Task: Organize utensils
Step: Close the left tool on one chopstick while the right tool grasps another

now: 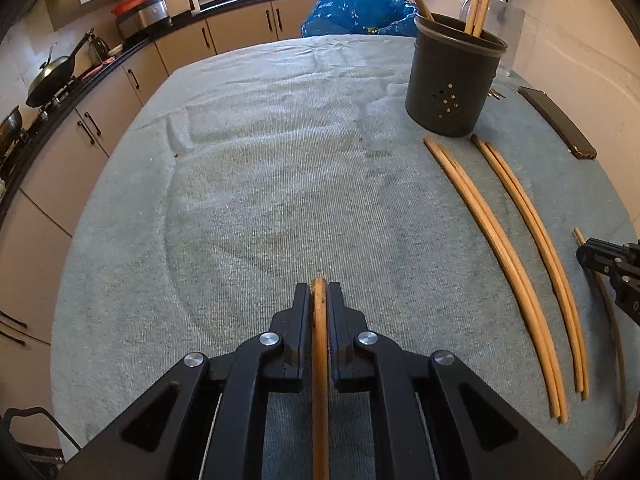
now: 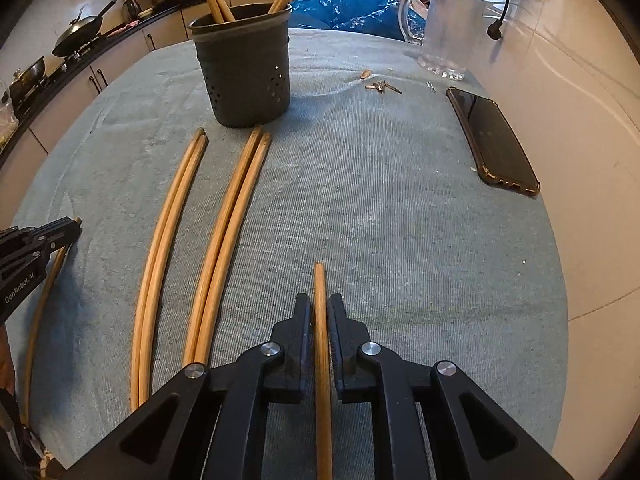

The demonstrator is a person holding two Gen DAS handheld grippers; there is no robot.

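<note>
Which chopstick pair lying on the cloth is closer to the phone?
The chopstick pair nearer the right gripper; the other pair lies farther left of the phone.

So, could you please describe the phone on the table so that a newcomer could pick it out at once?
Start from the dark utensil holder standing on the grey-green cloth, then look to its right, toward the pale wall. The phone lies flat there, beyond the clear jug. It is the only flat black slab, unlike the long wooden chopsticks nearby.

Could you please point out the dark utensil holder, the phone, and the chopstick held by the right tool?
utensil holder [image 2: 248, 76], right wrist view, on its perforated side wall.
phone [image 2: 494, 144], right wrist view, on the middle of its dark screen.
chopstick in right tool [image 2: 319, 280], right wrist view, on the tip past the fingers.
</note>
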